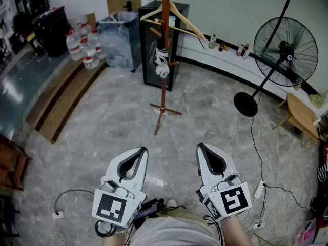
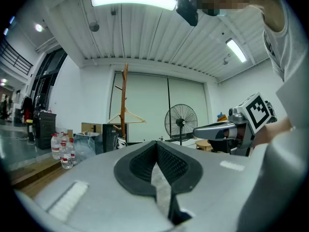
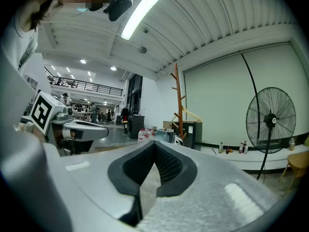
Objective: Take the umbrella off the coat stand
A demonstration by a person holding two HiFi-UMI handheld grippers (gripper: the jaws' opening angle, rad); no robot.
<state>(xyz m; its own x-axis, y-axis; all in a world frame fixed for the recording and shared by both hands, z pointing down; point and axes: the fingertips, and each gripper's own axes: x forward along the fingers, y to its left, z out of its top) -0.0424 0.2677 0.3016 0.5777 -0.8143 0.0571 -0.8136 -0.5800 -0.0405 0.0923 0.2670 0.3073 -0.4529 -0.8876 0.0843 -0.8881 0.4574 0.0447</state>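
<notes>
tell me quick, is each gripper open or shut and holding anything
Left gripper: shut, holding nothing.
Right gripper: shut, holding nothing.

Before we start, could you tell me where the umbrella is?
In the head view the umbrella hangs on the wooden coat stand, upper centre, below the hanger, before the black cabinet.

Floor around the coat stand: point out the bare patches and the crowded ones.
Bare floor lies on the near side of the coat stand, leftward to the wooden planks. Crowded: black cabinet and water bottles behind the stand; fan and a cable on the right.
</notes>
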